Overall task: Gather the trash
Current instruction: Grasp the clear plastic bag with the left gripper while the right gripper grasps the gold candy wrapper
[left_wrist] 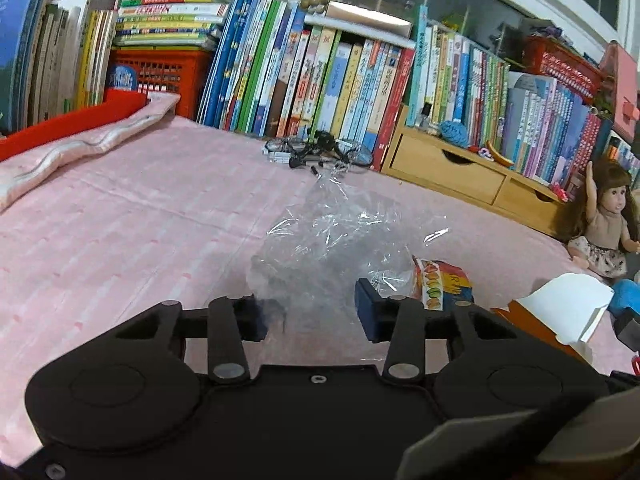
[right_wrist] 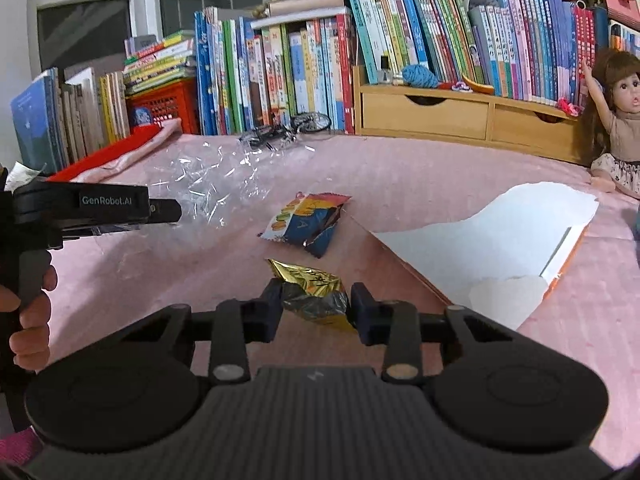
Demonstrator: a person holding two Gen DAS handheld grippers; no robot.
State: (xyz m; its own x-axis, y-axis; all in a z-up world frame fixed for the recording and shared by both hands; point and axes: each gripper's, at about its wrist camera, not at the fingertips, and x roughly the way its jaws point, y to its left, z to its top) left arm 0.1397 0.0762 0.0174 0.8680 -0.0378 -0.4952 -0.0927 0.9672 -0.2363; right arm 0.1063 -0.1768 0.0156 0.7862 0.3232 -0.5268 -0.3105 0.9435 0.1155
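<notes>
Left wrist view: reached with the left gripper (left_wrist: 312,316) over the near edge of a crumpled clear plastic bag (left_wrist: 340,232), spread mid-way across the pink bedspread (left_wrist: 120,220). Stood half-closed, jaws either side of the film, one finger blurred behind it; could not be told whether the pads actually pinched the plastic. Came in low and from the near end, probably because so limp a sheet offers only a raised fold to catch. Left for later just to the right: a colourful snack packet (left_wrist: 440,284), and farther right a torn white carton (left_wrist: 568,300). Beyond, at the far side, a toy bicycle (left_wrist: 316,152) against a wall of books, not rubbish by the look of it. Right wrist view: clamped with the right gripper (right_wrist: 318,310) on a gold wrapper (right_wrist: 312,296), both pads pressed into its crushed sides, jaws narrowed to its width, the foil resting on or barely above the bedspread. Taken across the middle, likely so the slippery foil would bunch up and not slide out. Snack packet lying just beyond, carton open to the right, handy as a bin perhaps. At far left, a hand (right_wrist: 32,312) wrapped round the other gripper's handle, its tip at the plastic.
</notes>
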